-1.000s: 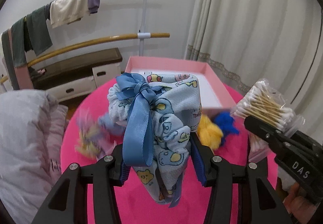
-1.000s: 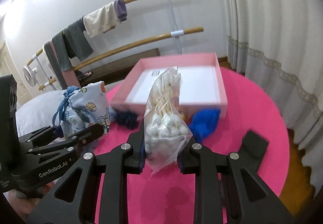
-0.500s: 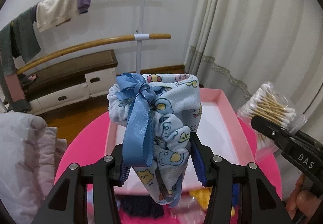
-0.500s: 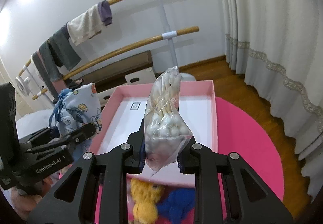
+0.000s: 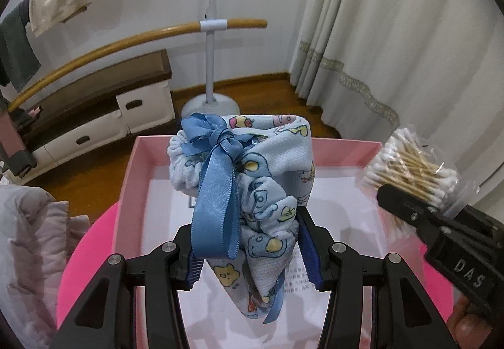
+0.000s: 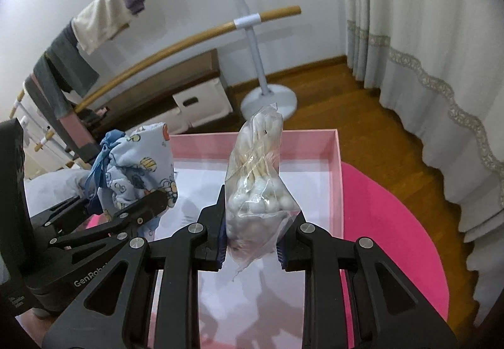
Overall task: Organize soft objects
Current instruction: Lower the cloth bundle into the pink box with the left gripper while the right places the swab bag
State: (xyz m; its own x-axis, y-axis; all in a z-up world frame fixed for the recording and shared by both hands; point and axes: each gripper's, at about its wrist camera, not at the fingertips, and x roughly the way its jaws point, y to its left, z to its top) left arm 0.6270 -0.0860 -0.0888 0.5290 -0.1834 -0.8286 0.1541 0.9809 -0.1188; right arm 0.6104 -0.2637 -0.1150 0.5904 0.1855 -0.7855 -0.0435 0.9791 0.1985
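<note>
Left gripper is clamped on the blue printed cloth bundle low down, so its ribbon bow stands clear above the pads, and it hangs over the pink box. Right gripper pinches the bag of cotton swabs near the bottom, over the same box (white floor bare below both). Both loads look staged for a drop-in; likely release next.

Two black tongs show, left and right. One pale-blue cartoon-print cloth pouch carries one blue satin ribbon bow. There is one clear plastic bag of cotton swabs, one pink cardboard box and one round pink bench.
</note>
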